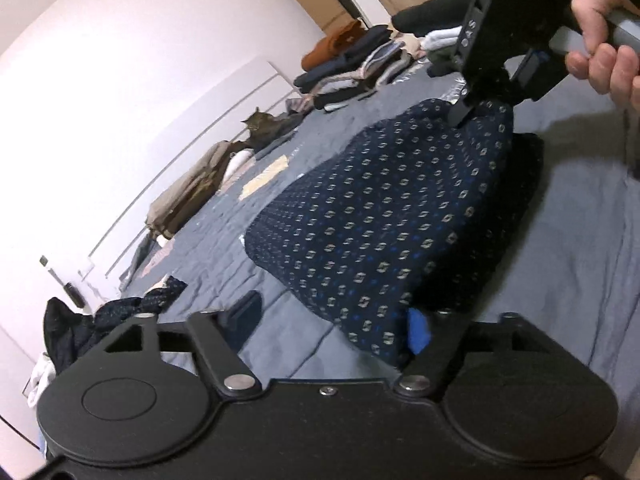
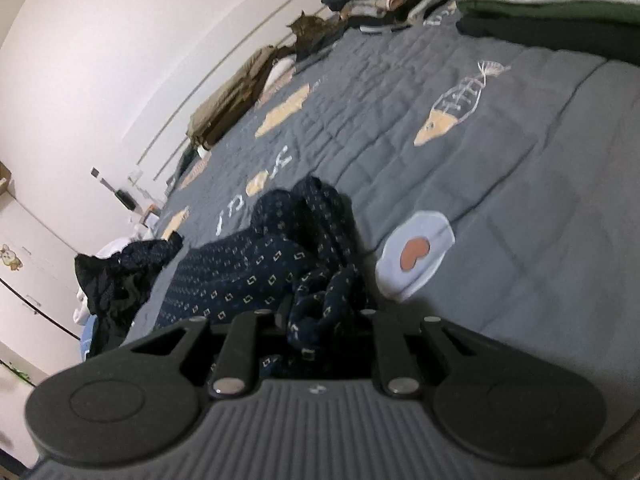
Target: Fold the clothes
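Navy patterned garment [image 1: 384, 216] on grey bed quilt [image 2: 500, 168]; left gripper [image 1: 332, 320] spread wide at its near edge, right gripper [image 1: 466, 114] clenched on far edge bunch, folded stacks [image 1: 352, 64] beyond

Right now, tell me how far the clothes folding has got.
Done: folded stacks sit along the far edge of the bed. In hand: the navy patterned garment is lifted off the bed, the right gripper pinching its far end; the left gripper is wide open around the near end. Left: this garment is not folded yet, and a dark crumpled pile waits at the bed's edge.
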### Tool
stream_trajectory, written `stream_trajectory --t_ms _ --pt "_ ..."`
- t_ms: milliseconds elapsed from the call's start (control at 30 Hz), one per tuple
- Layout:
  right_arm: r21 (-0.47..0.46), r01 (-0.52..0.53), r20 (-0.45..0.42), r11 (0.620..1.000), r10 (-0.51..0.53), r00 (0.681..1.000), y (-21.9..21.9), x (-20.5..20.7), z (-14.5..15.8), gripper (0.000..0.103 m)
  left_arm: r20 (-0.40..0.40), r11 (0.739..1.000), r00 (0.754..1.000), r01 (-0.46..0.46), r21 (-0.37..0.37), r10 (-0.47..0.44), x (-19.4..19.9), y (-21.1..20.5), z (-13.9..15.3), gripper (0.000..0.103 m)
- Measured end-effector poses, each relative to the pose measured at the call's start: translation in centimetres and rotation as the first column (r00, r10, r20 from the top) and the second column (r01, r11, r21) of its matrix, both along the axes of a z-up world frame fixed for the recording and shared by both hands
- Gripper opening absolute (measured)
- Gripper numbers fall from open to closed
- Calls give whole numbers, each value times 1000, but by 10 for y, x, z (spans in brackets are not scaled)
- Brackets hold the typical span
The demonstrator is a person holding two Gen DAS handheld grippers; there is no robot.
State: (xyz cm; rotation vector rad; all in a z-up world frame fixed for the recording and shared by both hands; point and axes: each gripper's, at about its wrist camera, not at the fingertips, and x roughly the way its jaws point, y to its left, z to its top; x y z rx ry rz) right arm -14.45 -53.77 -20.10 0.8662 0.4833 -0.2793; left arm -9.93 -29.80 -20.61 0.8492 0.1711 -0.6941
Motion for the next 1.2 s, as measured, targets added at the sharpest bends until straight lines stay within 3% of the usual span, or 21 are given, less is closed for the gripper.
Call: stream_trajectory --t_ms 167,200,233,300,400,667,867,1200 --pt "12 6 -3 1000 -6 1000 -2 1 -4 17 134 995 990 26 101 -39 -6 -20 -28 70" --pt "12 7 -1 1000 -7 1000 -2 1 -4 17 164 992 985 31 120 -51 -6 -23 -35 64" --pt "11 8 0 1000 -8 1000 -2 1 -5 17 182 989 981 40 140 -65 -7 -24 -41 48" --pt "9 8 -1 1000 -8 1000 -1 2 -5 17 214 981 973 50 185 -89 -11 -26 -50 25" --pt "22 12 -1 1000 -12 1000 -1 3 -5 17 213 972 971 56 226 -106 -12 -26 -46 17" --pt "17 -19 -6 1000 19 1000 9 4 -4 17 152 957 979 92 276 -138 -15 -4 -23 13" --pt "66 -41 -3 997 41 999 17 -6 -1 16 119 951 981 115 288 -155 -20 12 -4 12" --pt "87 -173 -11 981 175 985 67 -20 9 16 -31 962 991 133 237 -130 -28 72 24 12"
